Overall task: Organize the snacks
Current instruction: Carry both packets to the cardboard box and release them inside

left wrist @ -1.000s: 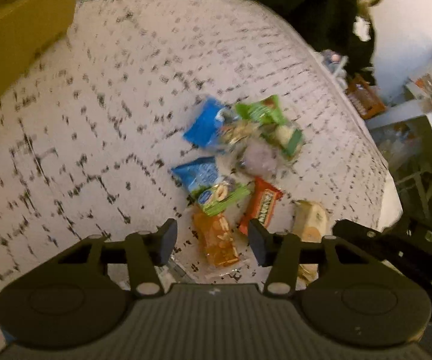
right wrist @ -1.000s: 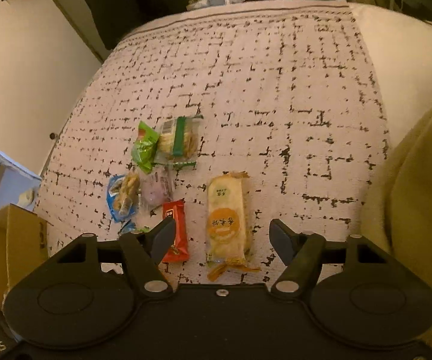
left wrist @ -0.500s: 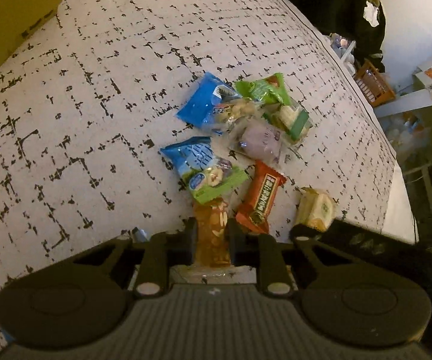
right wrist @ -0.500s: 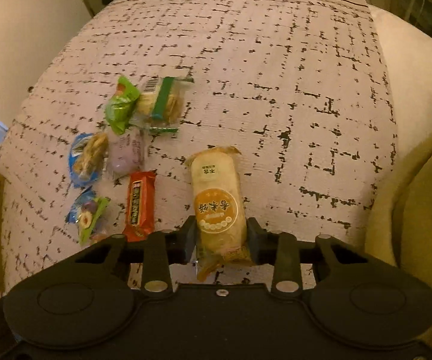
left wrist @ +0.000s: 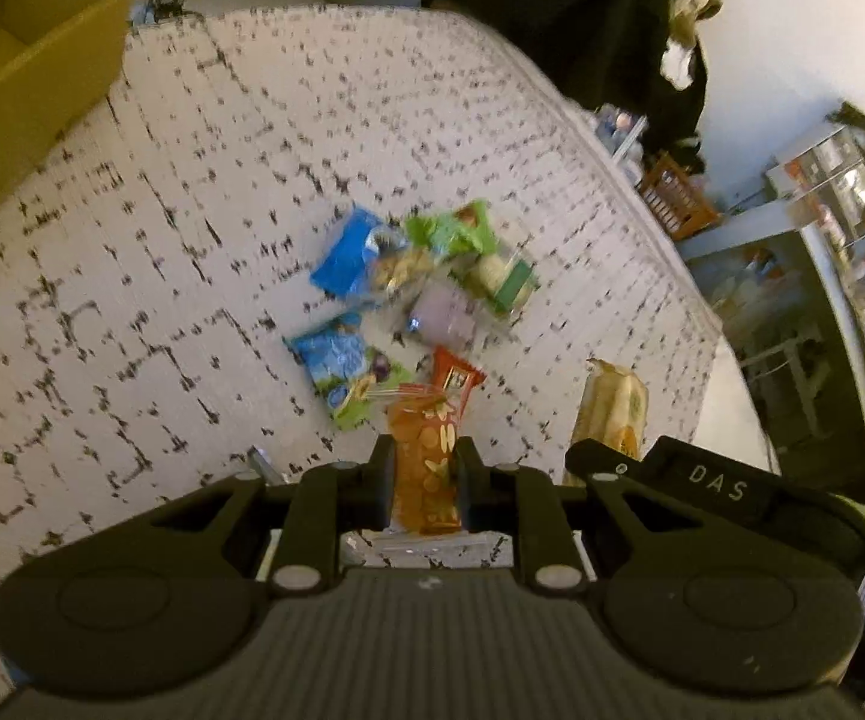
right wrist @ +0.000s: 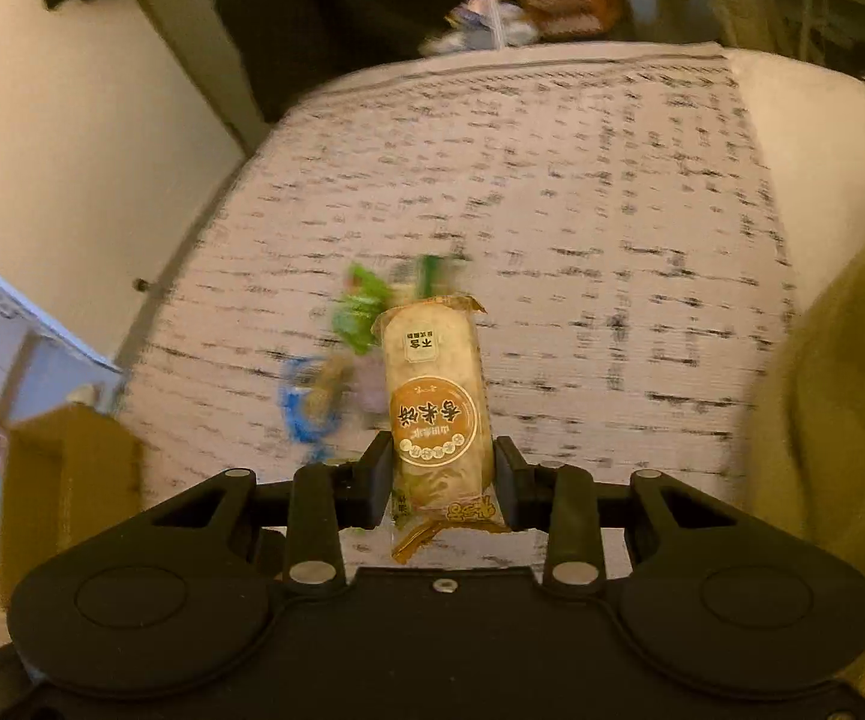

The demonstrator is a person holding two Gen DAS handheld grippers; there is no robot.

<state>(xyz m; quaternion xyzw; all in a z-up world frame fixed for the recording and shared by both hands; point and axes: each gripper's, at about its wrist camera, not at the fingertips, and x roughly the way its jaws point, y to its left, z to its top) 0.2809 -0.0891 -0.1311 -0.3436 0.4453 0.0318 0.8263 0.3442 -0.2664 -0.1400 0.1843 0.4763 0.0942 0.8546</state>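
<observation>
The left gripper [left wrist: 423, 468] pinches a clear orange packet of sliced nuts [left wrist: 426, 456] between nearly closed jaws, the packet held clear of the white, black-flecked bedcover [left wrist: 192, 192]. The right gripper [right wrist: 441, 474] clamps narrowly on a long tan rice-cracker pack with a round brown label [right wrist: 435, 402], raised above the same cover. On the cover beyond lie the remaining snacks: two blue pouches [left wrist: 345, 252], a green packet [left wrist: 447, 228], a pale purple wrapper [left wrist: 444, 315] and a red bar [left wrist: 453, 375]. An open yellow-brown cardboard box [left wrist: 24, 60] stands at the bed's far left corner.
</observation>
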